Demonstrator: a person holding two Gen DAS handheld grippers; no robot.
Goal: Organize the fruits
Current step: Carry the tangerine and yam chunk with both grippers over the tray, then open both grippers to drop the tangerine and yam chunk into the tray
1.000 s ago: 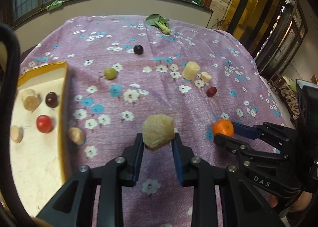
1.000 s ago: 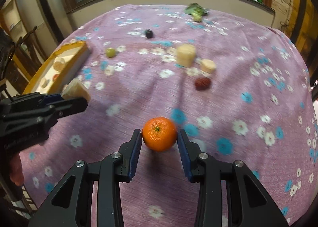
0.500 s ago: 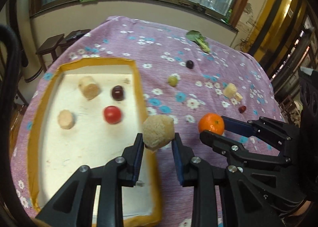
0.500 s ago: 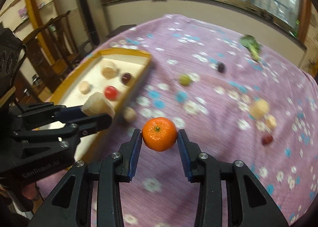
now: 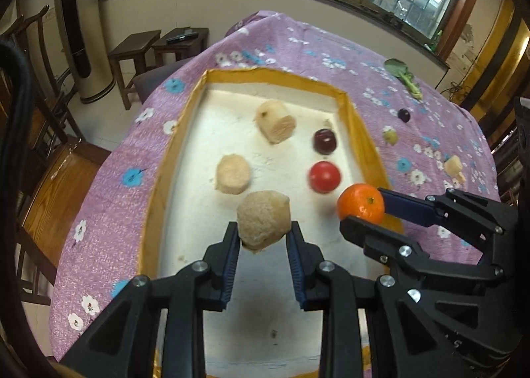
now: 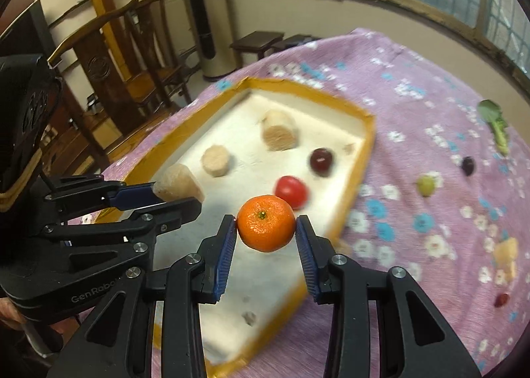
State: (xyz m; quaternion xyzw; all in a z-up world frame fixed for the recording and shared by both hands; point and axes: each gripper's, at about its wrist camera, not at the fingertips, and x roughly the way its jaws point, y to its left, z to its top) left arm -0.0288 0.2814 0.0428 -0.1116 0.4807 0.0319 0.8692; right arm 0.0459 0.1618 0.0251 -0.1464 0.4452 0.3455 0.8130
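My left gripper (image 5: 263,240) is shut on a pale beige fruit chunk (image 5: 264,223) and holds it above the white tray with the yellow rim (image 5: 185,133). My right gripper (image 6: 266,235) is shut on an orange mandarin (image 6: 266,223) above the tray's right side; it also shows in the left wrist view (image 5: 361,207). In the tray lie two beige chunks (image 5: 275,124) (image 5: 233,173), a dark grape (image 5: 324,141) and a red fruit (image 5: 324,176). The left gripper with its chunk (image 6: 179,183) shows in the right wrist view.
On the purple flowered cloth (image 6: 430,80) lie a green grape (image 6: 425,184), a dark grape (image 6: 467,165), a beige chunk (image 6: 505,250), a small red fruit (image 6: 501,300) and a green leaf (image 6: 495,119). Wooden chairs (image 6: 109,57) and stools (image 5: 142,43) stand beyond the table's left edge.
Both grippers have carried their fruit left from the cloth to above the tray. The tray now fills the middle of both views.
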